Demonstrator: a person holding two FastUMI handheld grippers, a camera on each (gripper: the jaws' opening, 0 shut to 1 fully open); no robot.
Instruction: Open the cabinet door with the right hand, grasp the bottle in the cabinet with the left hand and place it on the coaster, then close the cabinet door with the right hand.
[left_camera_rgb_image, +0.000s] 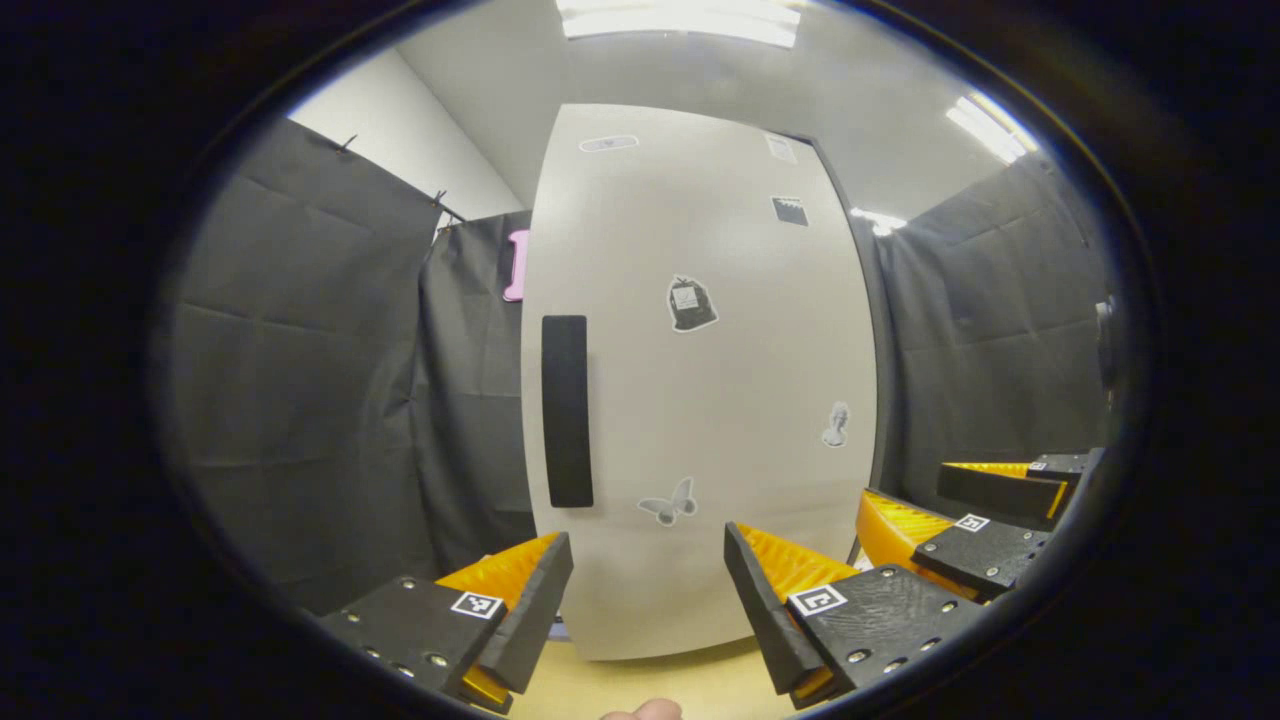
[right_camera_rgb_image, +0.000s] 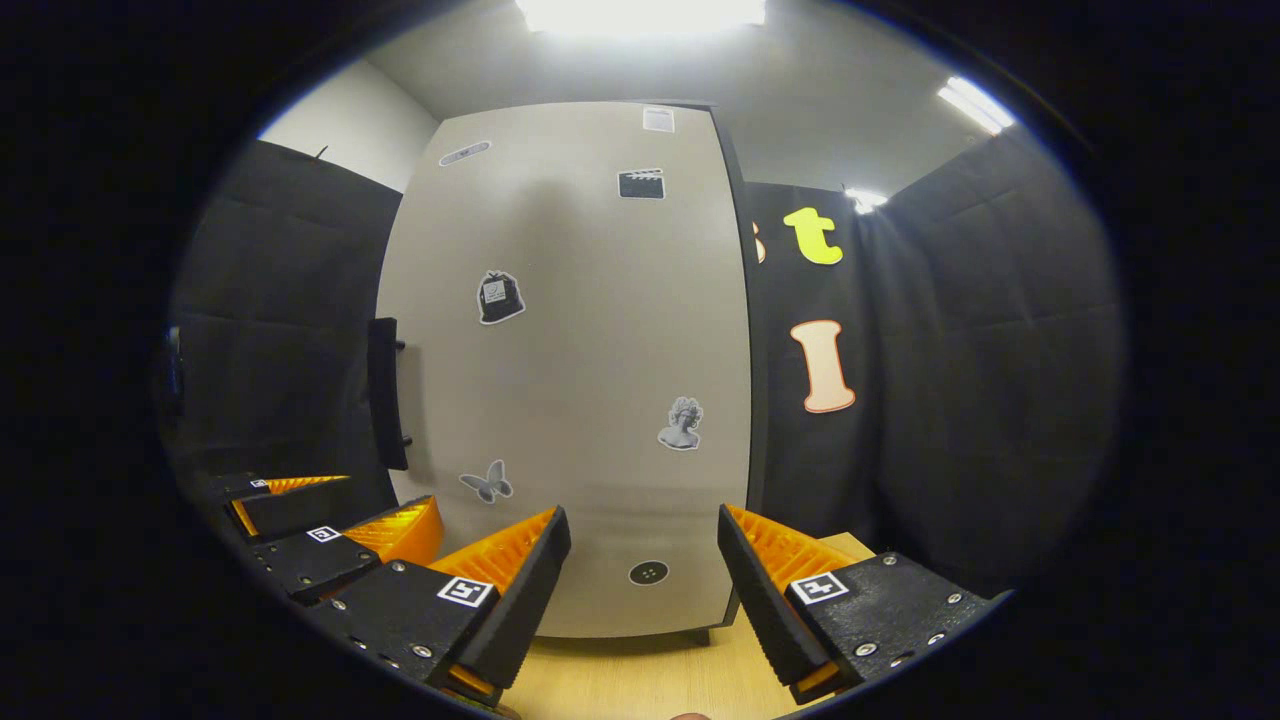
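A tall pale cabinet (left_camera_rgb_image: 700, 400) stands right ahead with its door (right_camera_rgb_image: 570, 380) shut and several small stickers on it. A dark vertical handle (left_camera_rgb_image: 567, 410) runs down the door's left side; in the right gripper view the handle (right_camera_rgb_image: 386, 395) sticks out from the door's left edge. My left gripper (left_camera_rgb_image: 650, 600) is open, low in front of the door, with nothing between its fingers. My right gripper (right_camera_rgb_image: 645, 590) is open too, facing the door's lower part. The right gripper (left_camera_rgb_image: 985, 520) appears at the lower right of the left gripper view, and the left gripper (right_camera_rgb_image: 320, 525) at the lower left of the right gripper view.
A light wooden tabletop (left_camera_rgb_image: 640, 685) lies under the cabinet and both grippers. Black cloth walls (left_camera_rgb_image: 300, 380) hang on both sides of the cabinet. Ceiling lights (right_camera_rgb_image: 640, 15) glare overhead.
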